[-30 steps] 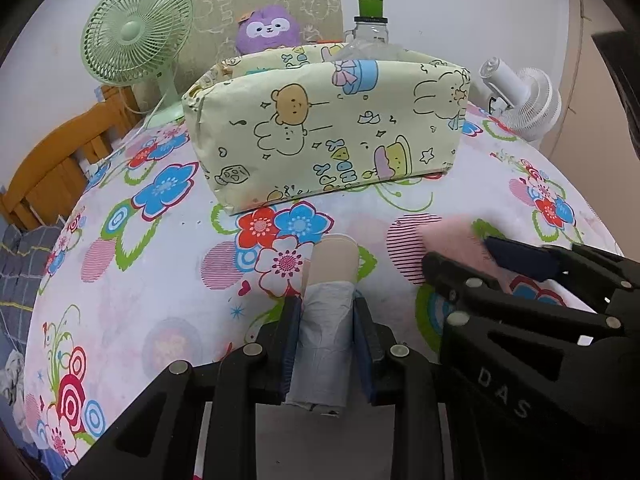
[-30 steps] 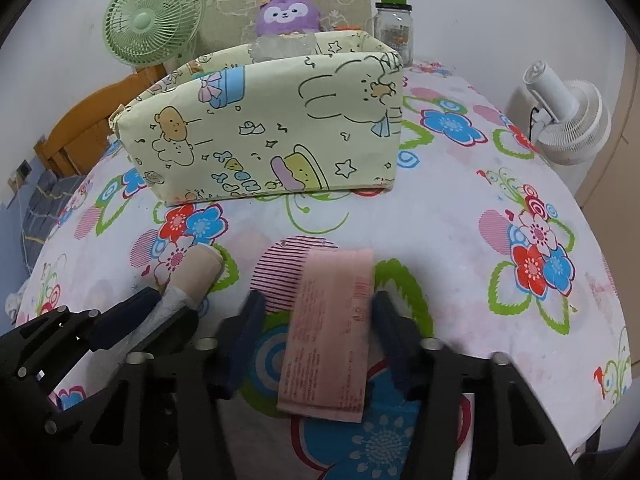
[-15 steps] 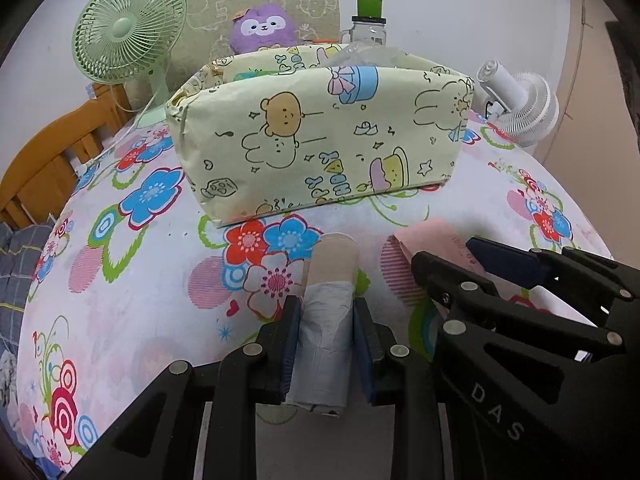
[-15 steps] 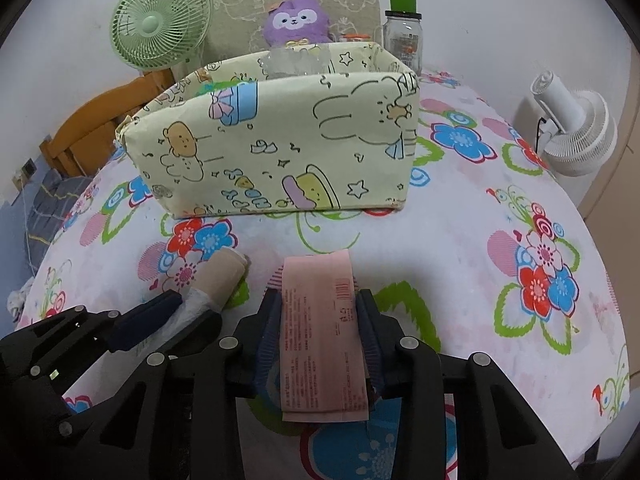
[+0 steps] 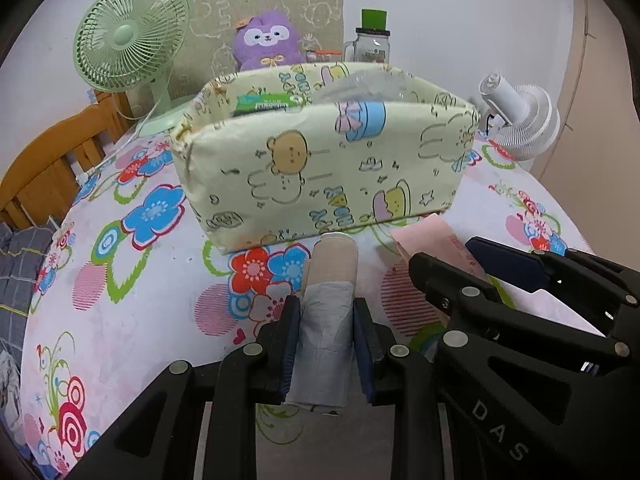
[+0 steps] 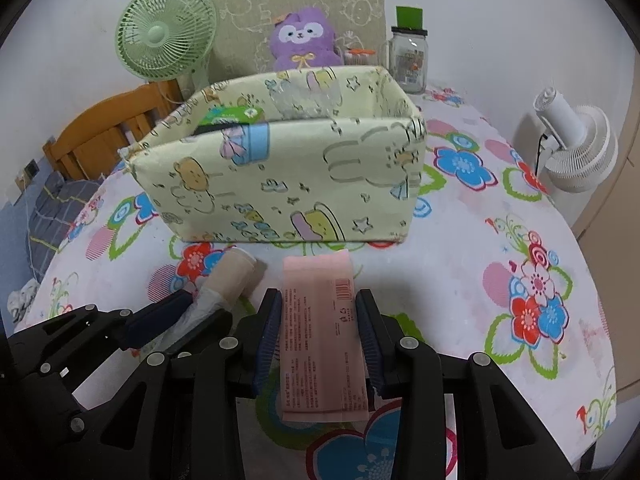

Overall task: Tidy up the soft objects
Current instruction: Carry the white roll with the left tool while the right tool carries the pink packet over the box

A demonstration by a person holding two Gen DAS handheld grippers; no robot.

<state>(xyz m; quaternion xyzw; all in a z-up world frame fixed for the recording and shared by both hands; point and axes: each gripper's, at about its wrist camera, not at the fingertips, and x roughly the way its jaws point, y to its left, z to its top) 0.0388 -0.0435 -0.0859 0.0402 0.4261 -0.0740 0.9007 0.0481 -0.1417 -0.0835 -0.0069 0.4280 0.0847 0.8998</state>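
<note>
My left gripper (image 5: 326, 312) is shut on a roll of grey plastic bags (image 5: 326, 340) with a beige core end that points at the box. To its right, my right gripper (image 6: 319, 300) is shut on a flat pink packet (image 6: 320, 340) with printed text and a barcode. Both are held side by side just in front of a pale yellow fabric box (image 6: 280, 184) printed with cartoon animals. Inside the box lie a green packet (image 5: 264, 104) and some clear plastic. The right wrist view shows the left gripper (image 6: 188, 308) and the roll (image 6: 232, 276) at lower left.
The round table wears a floral cloth (image 6: 480, 264). Behind the box stand a green fan (image 5: 128, 36), a purple plush toy (image 5: 268, 44) and a glass jar with a green lid (image 5: 372, 44). A white fan (image 6: 576, 152) is at the right, a wooden chair (image 5: 48, 168) at the left.
The right jaws, wide around the pink packet a second ago, have closed on it. Both views now look a little higher, into the box. The left grip on the roll is unchanged.
</note>
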